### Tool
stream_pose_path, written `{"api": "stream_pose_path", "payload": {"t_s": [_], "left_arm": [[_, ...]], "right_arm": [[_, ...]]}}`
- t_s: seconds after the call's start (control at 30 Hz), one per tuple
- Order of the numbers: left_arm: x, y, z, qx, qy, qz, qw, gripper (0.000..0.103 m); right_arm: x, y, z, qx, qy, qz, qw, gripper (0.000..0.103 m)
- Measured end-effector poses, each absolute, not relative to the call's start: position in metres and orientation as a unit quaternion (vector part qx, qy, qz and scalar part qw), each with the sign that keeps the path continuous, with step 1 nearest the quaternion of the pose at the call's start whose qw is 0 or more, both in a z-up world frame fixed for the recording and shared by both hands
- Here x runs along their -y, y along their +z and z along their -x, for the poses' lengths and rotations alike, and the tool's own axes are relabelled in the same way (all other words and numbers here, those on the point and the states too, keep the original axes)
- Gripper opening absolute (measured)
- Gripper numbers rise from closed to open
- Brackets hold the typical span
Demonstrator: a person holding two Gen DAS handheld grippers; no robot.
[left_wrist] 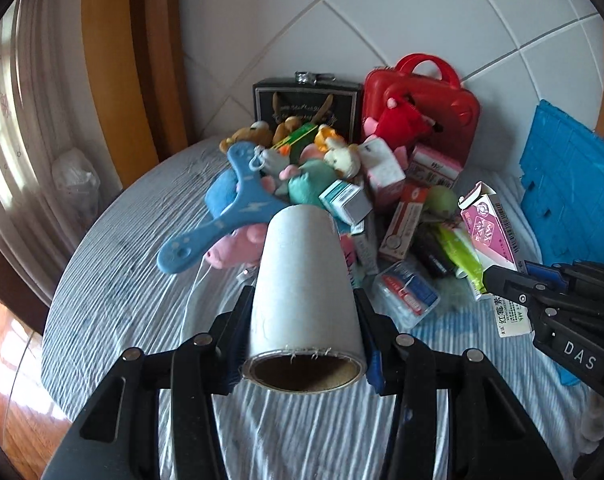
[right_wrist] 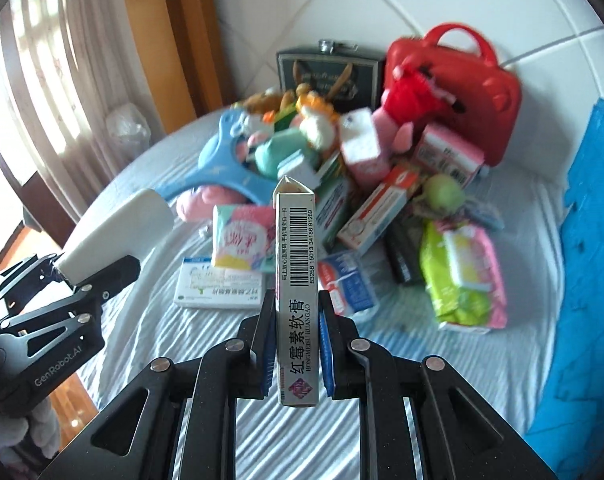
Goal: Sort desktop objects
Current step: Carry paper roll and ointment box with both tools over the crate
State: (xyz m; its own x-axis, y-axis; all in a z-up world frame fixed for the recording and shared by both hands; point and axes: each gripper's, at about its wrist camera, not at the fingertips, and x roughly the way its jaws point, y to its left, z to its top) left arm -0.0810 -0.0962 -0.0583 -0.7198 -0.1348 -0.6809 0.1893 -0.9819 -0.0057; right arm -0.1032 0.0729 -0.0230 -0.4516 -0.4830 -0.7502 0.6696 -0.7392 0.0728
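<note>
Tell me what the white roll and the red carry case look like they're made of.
White roll: probably matte paper or film wound on a brown cardboard core, visible at its open end. Red carry case: likely hard plastic, glossy with a moulded handle.

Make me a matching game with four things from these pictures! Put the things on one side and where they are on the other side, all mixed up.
Things:
1. white roll
2. ointment box
3. red case
4. blue slingshot

Places:
A. standing at the back by the tiled wall
B. lying on the soft toys in the pile
C. clamped in the left gripper
D. clamped in the right gripper

Right pairs: 1-C, 2-D, 3-A, 4-B
</note>
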Motion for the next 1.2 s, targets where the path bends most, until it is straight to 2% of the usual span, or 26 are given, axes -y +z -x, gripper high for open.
{"api": "stream_pose_path", "payload": {"t_s": [0.47, 0.7, 0.9, 1.03, 1.2], "left_arm": [[-0.044, 0.053, 0.083, 0.005, -0.970, -0.240, -0.026, 0.046], [-0.137, 0.101, 0.085, 0.023, -0.974, -0.203, -0.103, 0.046], [-0.230, 0.128, 0.101, 0.038, -0.962, -0.211, -0.170, 0.046], [-0.296, 0.138, 0.133, 0.050, -0.943, -0.253, -0.210, 0.046], [-0.369, 0.117, 0.183, 0.081, -0.909, -0.338, -0.232, 0.046]], "right_arm": [[-0.205, 0.099, 0.086, -0.091, -0.924, -0.258, 0.268, 0.018], [-0.317, 0.146, 0.092, -0.068, -0.956, -0.219, 0.182, 0.018], [-0.416, 0.151, 0.129, -0.068, -0.959, -0.258, 0.099, 0.018], [-0.466, 0.148, 0.168, -0.057, -0.947, -0.309, 0.073, 0.018], [-0.504, 0.126, 0.217, -0.052, -0.917, -0.392, 0.048, 0.018]]}}
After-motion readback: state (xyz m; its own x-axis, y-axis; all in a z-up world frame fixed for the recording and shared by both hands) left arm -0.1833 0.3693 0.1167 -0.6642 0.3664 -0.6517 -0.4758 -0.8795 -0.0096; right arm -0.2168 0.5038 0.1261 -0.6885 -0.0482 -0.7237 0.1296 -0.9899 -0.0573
